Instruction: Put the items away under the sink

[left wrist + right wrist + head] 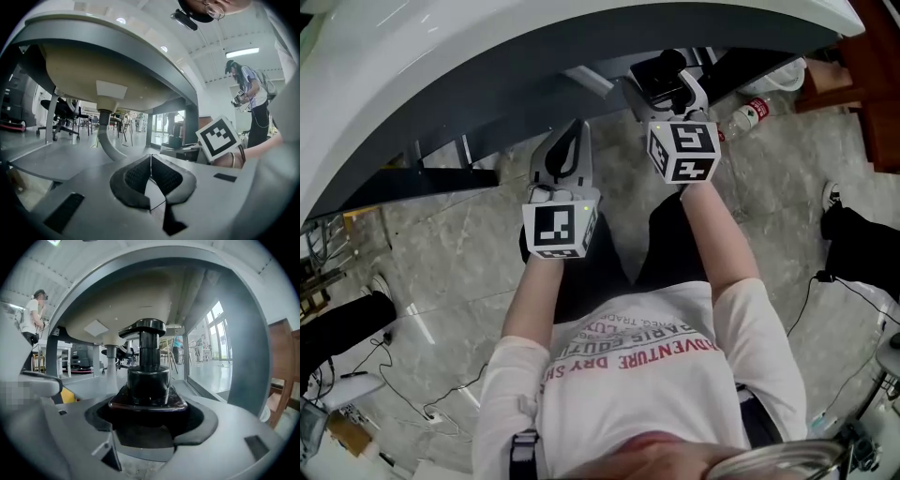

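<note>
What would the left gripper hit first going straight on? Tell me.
Likely the drain pipe under the sink basin, just left of the left gripper's line; depth is unclear, so it might slip past.

glossy black pump bottle [149, 378]; grey left gripper [151, 161] and right gripper [151, 413], their marker cubes [560, 228] black-and-white checked; white sink [487, 56]; grey veined floor [459, 272].

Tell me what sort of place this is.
Probably an open lab or office hall, not a home: a freestanding sink on a frame, office chairs behind it, and another person holding similar gear.
</note>
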Action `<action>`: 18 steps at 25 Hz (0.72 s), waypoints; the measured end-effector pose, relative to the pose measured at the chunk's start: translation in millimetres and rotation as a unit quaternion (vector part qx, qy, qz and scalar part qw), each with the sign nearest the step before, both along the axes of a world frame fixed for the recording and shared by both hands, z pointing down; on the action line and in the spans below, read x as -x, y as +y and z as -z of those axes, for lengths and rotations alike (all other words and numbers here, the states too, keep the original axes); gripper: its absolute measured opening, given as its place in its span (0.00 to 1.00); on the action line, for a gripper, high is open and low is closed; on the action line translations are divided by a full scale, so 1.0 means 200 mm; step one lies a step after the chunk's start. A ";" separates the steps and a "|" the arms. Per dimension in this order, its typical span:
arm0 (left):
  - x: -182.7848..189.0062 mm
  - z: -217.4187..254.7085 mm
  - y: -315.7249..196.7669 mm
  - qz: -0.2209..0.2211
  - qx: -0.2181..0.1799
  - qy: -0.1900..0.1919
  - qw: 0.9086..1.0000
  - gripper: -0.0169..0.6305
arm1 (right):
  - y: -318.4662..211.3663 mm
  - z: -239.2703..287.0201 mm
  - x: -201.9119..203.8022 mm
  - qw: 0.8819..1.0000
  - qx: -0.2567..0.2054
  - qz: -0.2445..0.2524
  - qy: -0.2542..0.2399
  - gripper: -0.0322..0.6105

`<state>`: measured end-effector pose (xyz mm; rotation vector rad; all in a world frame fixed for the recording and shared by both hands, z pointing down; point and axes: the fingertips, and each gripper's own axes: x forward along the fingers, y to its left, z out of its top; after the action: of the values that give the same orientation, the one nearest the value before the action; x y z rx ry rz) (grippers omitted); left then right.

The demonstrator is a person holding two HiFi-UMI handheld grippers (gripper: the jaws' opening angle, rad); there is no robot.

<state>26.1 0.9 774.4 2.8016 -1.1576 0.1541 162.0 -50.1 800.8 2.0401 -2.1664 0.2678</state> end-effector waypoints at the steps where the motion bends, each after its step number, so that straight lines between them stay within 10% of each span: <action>1: 0.00 -0.01 -0.01 -0.003 0.002 -0.001 1.000 0.06 | -0.03 -0.01 0.00 1.000 0.001 -0.003 -0.002 0.63; 18: 0.00 -0.05 -0.13 -0.010 -0.008 -0.008 1.000 0.06 | -0.36 -0.08 0.02 0.999 0.015 -0.014 0.030 0.63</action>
<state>25.3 -24.3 783.7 2.8310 -1.1406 0.1714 159.0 -121.2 816.8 2.0379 -2.0880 0.2385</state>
